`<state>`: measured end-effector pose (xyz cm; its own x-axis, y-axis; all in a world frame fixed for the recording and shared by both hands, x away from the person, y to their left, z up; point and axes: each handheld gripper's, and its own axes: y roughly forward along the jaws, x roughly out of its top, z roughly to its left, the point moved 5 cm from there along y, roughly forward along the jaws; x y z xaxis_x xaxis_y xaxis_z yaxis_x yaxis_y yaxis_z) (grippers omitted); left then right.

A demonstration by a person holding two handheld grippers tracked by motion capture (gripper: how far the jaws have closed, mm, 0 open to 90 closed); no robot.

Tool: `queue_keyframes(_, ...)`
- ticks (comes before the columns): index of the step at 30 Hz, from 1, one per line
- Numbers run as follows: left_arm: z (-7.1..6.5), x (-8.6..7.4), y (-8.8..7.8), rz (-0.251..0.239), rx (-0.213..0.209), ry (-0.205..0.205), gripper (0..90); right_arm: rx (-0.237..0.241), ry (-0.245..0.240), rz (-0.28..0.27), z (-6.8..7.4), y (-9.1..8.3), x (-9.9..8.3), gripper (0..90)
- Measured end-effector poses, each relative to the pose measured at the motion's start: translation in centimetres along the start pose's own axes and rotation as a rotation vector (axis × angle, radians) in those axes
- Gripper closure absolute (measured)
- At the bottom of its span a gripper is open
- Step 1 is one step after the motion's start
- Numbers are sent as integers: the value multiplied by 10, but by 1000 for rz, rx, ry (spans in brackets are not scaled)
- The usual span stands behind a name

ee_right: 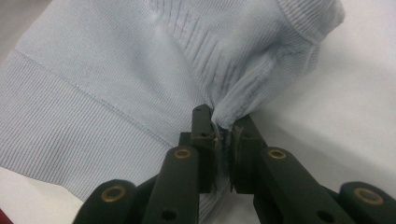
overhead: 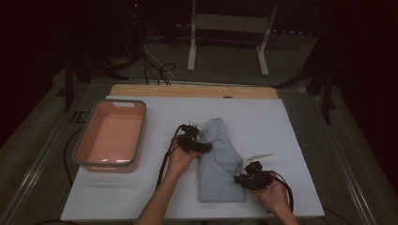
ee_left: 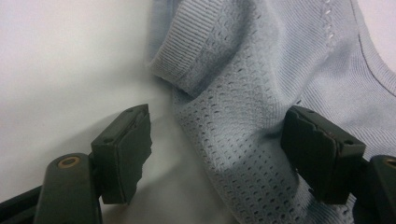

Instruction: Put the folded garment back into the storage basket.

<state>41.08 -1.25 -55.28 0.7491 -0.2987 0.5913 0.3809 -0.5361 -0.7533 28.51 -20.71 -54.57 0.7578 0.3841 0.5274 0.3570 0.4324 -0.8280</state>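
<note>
A light blue knitted sweater (overhead: 219,159) lies folded into a long narrow shape in the middle of the high view, on a white sheet (overhead: 281,126) that covers the table. It runs from the centre of the frame down toward the lower edge, slightly right of the middle.

The left gripper (overhead: 202,146) sits at the sweater's upper left edge, held by the left hand (overhead: 179,159) that comes up from the bottom of the frame. In the left gripper view its jaws stand wide apart: one pad rests over the bare sheet at lower left, the other over the knit at the right side of the frame. Between them lies the open-weave part of the sweater (ee_left: 243,140), with a ribbed cuff (ee_left: 187,60) folded over in the upper middle. The pads do not press on the cloth.

The right gripper (overhead: 241,179) is at the sweater's lower right edge, with the right hand (overhead: 273,197) behind it at the bottom right of the high view. In the right gripper view (ee_right: 224,140) its jaws are drawn together on a bunched fold of the sweater (ee_right: 140,93), which pinches up between the pads at the centre of the frame.

A pink tub (overhead: 82,140) with a grey rim stands on the left part of the sheet, well apart from the sweater.
</note>
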Motion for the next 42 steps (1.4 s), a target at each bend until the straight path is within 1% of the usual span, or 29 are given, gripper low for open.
queue_keyframes(4,-1,0,0,5,8,1,264,1,1,1,0,0,0,827)
queue_keyframes(5,-1,1,1,10,-7,-3,290,2,1,2,0,0,0,826)
queue_keyframes(6,-1,1,1,6,-14,-13,303,1,0,2,0,0,0,826)
queue_keyframes(8,-2,2,2,2,-29,-20,346,0,0,3,0,0,0,826)
queue_keyframes(10,-2,2,3,2,-34,-25,386,4,4,3,1,0,1,825)
queue_keyframes(11,-2,3,3,1,-40,-32,400,-4,1,4,0,0,1,824)
queue_keyframes(12,-3,4,4,2,-45,-39,419,2,3,4,1,1,1,825)
queue_keyframes(14,-5,5,6,-2,-51,-45,452,-7,4,6,1,1,1,824)
queue_keyframes(17,-7,7,9,0,-58,-48,504,-7,5,6,1,1,1,823)
queue_keyframes(19,-9,8,10,3,-63,-55,551,-5,8,5,1,1,1,822)
queue_keyframes(21,-11,8,11,11,-82,-58,627,-5,10,5,1,1,1,820)
queue_keyframes(22,-12,8,11,10,-85,-57,664,-5,13,7,1,1,1,817)
queue_keyframes(24,-12,8,10,3,-79,-41,733,-5,35,11,1,1,2,813)
queue_keyframes(25,-12,9,9,-4,-80,-41,773,-2,34,14,1,1,2,811)
queue_keyframes(26,-11,10,7,-13,-71,-42,826,2,41,13,1,1,2,807)
queue_keyframes(27,-11,10,5,-15,-68,-41,852,3,49,13,1,1,2,804)
queue_keyframes(29,-11,11,4,-14,-60,-32,862,9,52,17,1,2,2,796)
queue_keyframes(31,-12,11,3,-15,-56,-22,867,7,73,25,1,2,3,784)
queue_keyframes(34,-12,11,2,-23,-53,-22,869,10,84,27,1,2,3,788)
queue_keyframes(35,-12,12,2,-24,-52,-21,871,6,97,25,2,2,3,799)
queue_keyframes(40,-13,13,-2,-29,-50,-14,872,-15,105,15,4,1,3,830)
queue_keyframes(42,-12,13,-4,-34,-50,-13,872,-15,105,9,4,1,4,834)
